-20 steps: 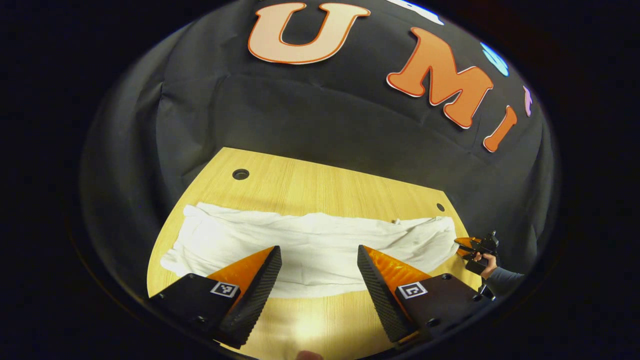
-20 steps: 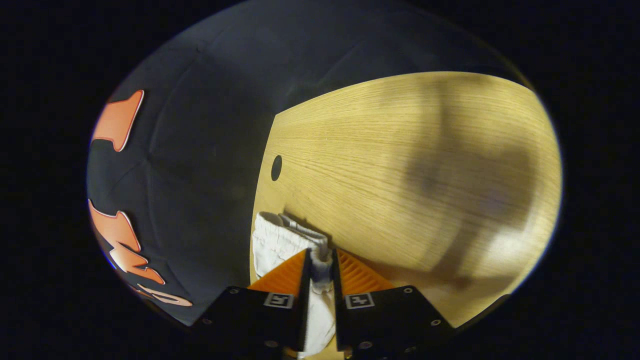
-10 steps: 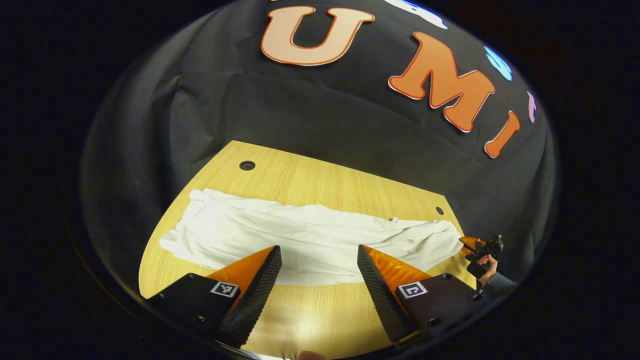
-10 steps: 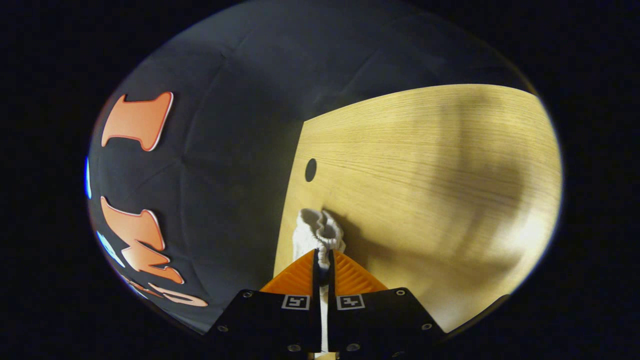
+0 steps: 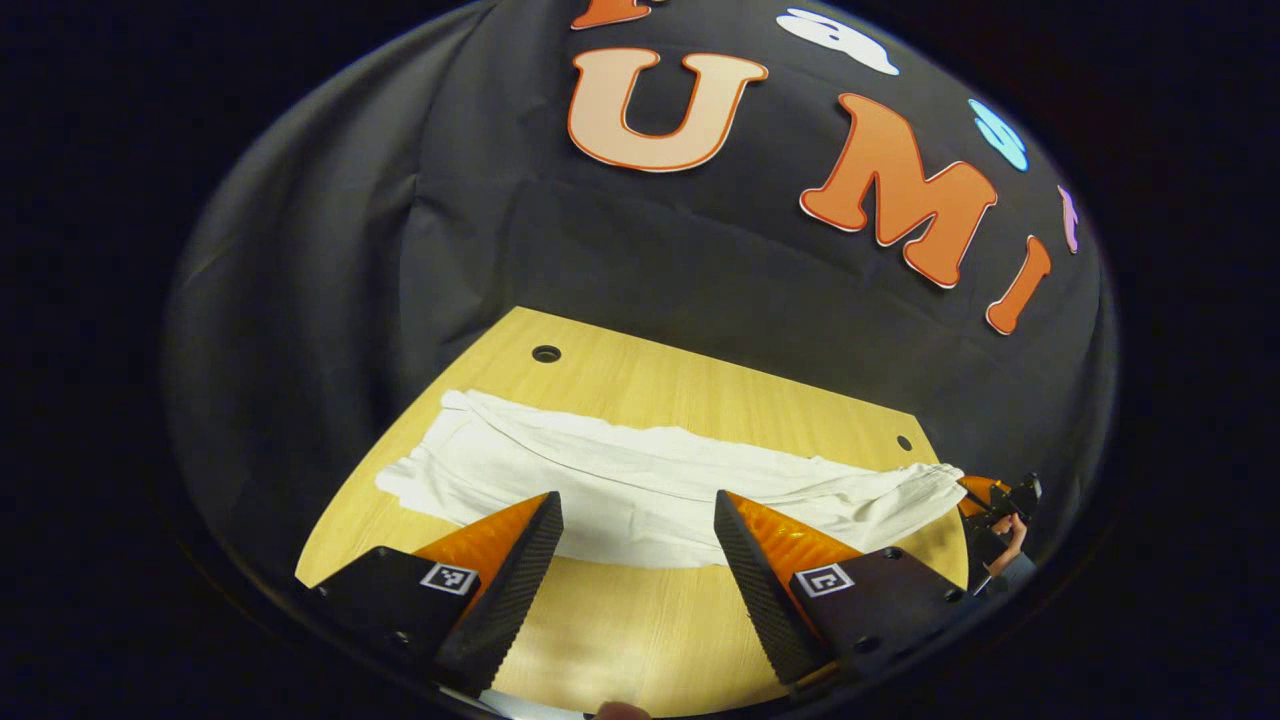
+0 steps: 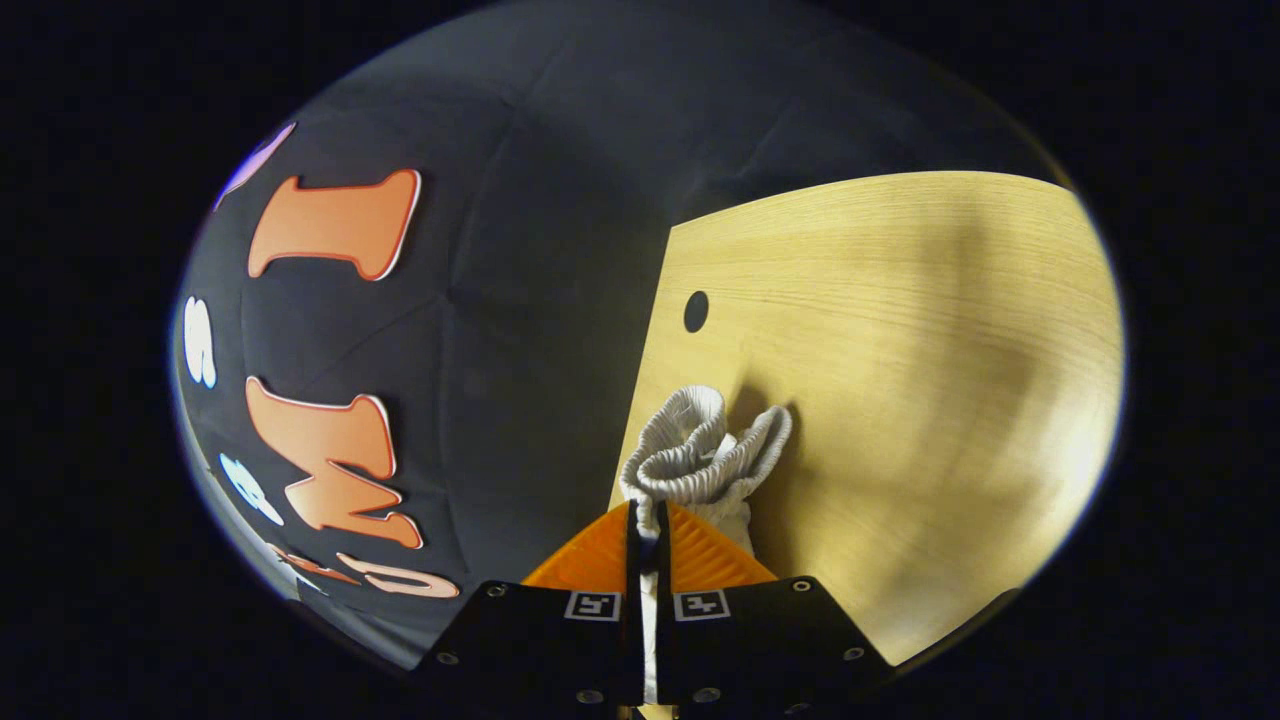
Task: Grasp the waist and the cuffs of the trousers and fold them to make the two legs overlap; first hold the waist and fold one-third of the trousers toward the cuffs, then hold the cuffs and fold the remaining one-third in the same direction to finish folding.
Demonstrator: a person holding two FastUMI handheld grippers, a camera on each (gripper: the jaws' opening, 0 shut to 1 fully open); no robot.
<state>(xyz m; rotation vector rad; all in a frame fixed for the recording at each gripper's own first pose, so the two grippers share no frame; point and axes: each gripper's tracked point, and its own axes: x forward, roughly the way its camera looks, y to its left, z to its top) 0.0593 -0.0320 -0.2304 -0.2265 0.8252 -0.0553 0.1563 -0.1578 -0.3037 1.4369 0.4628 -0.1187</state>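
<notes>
White trousers [image 5: 640, 480] lie stretched across the wooden table [image 5: 650, 620], cuffs at the left and waist at the right. In the left gripper view my left gripper [image 5: 636, 506] hovers open over the near edge of the trousers' middle, holding nothing. At the far right of that view the right gripper [image 5: 985, 495] pinches the waist end, with a hand [image 5: 1008, 530] behind it. In the right gripper view my right gripper [image 6: 647, 512] is shut on the ribbed waistband [image 6: 705, 450], which bunches up just past the fingertips and is raised off the table [image 6: 900, 350].
The table has round holes near its far edge [image 5: 546, 353] [image 5: 903, 442] [image 6: 695, 311]. Black cloth wall rises close behind the table. Bare wood lies between the trousers and the near edge.
The right gripper's fingers closed on the waistband, which has bunched and lifted. The left gripper stays open; its view has drifted, so the trousers sit farther right.
</notes>
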